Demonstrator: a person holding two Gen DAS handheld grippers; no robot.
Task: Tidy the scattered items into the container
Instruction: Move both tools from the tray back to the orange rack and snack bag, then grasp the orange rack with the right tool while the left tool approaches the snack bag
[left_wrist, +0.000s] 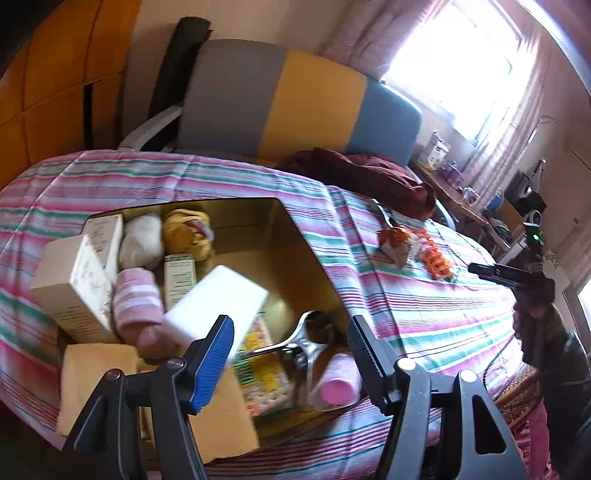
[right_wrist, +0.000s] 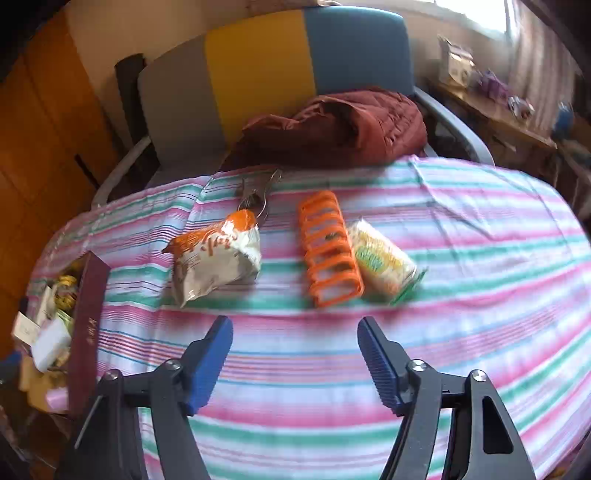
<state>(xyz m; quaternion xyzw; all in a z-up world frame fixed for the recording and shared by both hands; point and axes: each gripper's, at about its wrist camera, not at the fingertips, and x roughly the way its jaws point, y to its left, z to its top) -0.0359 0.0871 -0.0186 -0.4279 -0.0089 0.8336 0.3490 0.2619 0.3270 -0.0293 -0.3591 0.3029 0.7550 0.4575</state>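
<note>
In the left wrist view my left gripper (left_wrist: 291, 328) hangs open over the gold-lined box (left_wrist: 284, 236) on the striped bed. A blurred white block (left_wrist: 218, 302) lies just beyond its left finger, on top of a pink rolled towel (left_wrist: 136, 306); nothing is between the fingers. The box also holds white cartons, a yellow cloth, a metal tool (left_wrist: 306, 339) and a pink bottle (left_wrist: 338, 384). My right gripper (right_wrist: 295, 332) is open above bare bedspread. Beyond it lie a snack bag (right_wrist: 218, 254), an orange plastic rack (right_wrist: 328, 254), a yellow wrapped pack (right_wrist: 384, 258) and metal tongs (right_wrist: 258, 192).
The box's maroon outer wall (right_wrist: 88, 325) stands at the far left of the right wrist view. A maroon blanket (right_wrist: 351, 125) is heaped against the grey, yellow and blue headboard (right_wrist: 258, 70). A wooden wardrobe is on the left and a cluttered desk (right_wrist: 498, 122) on the right.
</note>
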